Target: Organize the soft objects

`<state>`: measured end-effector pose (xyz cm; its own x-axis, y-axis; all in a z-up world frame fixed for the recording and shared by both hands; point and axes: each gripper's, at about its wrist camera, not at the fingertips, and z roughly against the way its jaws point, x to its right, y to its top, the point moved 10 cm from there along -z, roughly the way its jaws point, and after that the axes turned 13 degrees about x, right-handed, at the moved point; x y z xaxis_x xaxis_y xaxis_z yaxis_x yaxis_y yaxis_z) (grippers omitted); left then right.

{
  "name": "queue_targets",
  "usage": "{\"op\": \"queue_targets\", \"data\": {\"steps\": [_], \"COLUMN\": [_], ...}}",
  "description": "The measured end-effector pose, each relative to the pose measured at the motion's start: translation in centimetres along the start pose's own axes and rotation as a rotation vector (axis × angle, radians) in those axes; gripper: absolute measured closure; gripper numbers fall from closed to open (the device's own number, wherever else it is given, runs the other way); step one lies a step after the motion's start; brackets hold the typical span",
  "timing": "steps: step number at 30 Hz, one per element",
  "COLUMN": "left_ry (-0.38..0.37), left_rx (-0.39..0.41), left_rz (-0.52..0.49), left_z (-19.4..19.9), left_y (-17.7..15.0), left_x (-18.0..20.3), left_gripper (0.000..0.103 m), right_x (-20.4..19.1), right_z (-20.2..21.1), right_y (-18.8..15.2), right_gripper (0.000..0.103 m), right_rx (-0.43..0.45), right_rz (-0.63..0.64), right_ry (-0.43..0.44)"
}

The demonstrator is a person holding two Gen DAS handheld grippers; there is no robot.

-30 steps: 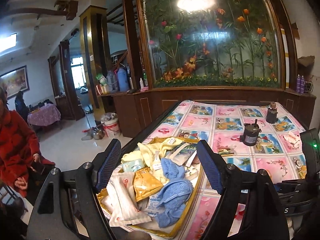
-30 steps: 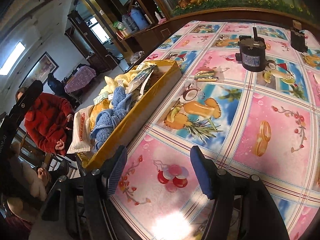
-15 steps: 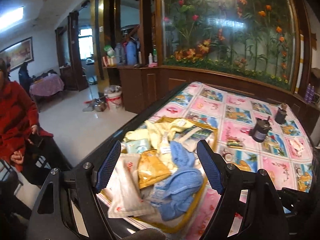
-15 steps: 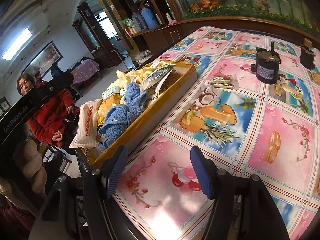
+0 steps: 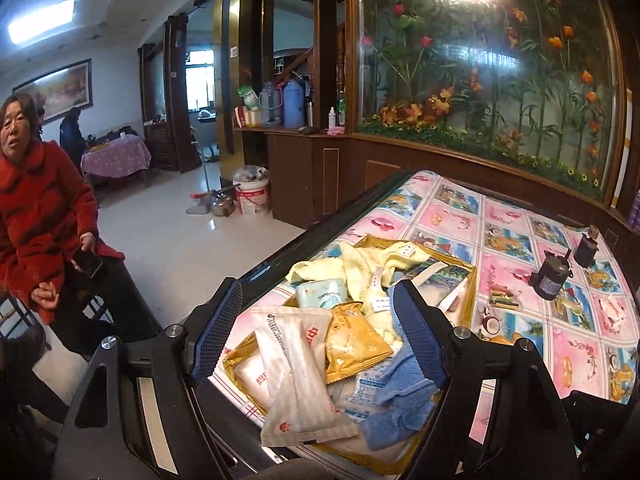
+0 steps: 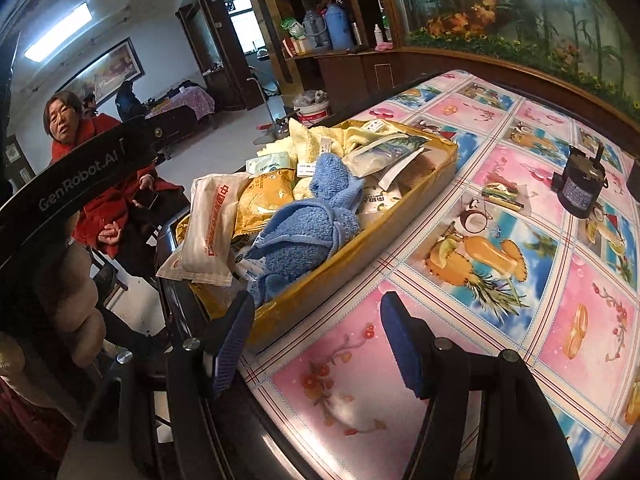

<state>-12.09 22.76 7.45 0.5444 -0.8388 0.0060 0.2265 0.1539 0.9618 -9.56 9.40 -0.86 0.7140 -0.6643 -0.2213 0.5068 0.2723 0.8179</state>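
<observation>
Blue towel (image 5: 400, 400) partly behind gripper finger (image 5: 420, 336).

Both wrist views near shared tray (image 5: 466, 276)

Living room with glazed floral partition and dark wood fittings

Far right: curved glass panel (image 5: 492, 68) of artificial flowers above a dark wood cabinet (image 5: 320, 172). Far centre: gold-trimmed pillar (image 5: 240, 44), window (image 5: 199, 80) beyond. Cabinet ledge holds blue thermos flasks (image 5: 294, 104). Pale glossy floor (image 5: 168, 236) with white bucket (image 5: 253, 196) and kettle (image 5: 222, 204). Left wall: framed painting (image 5: 54, 88), ceiling strip light (image 5: 40, 20), purple-clothed side table (image 5: 114, 156).
</observation>
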Motion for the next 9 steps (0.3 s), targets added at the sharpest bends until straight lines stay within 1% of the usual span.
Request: {"op": "queue_targets", "data": {"steps": [4, 7, 9], "left_ry": [0.007, -0.006, -0.046], "left_rx": [-0.01, -0.071, -0.118], "left_rz": [0.008, 0.004, 0.033], "left_z": [-0.3, -1.1, -1.6], "left_y": [-0.2, -1.1, -1.7], "left_x": [-0.7, -1.1, -1.1], "left_gripper": [0.024, 0.024, 0.024], "right_x": [-0.6, -1.0, -1.1], "right_z": [-0.4, -0.6, -0.6], "right_y": [-0.3, -0.6, -0.6], "right_gripper": [0.038, 0.038, 0.038], "right_rx": [-0.012, -0.021, -0.021], "right_rz": [0.01, 0.026, 0.027], "right_ry": [0.001, 0.002, 0.007]}}
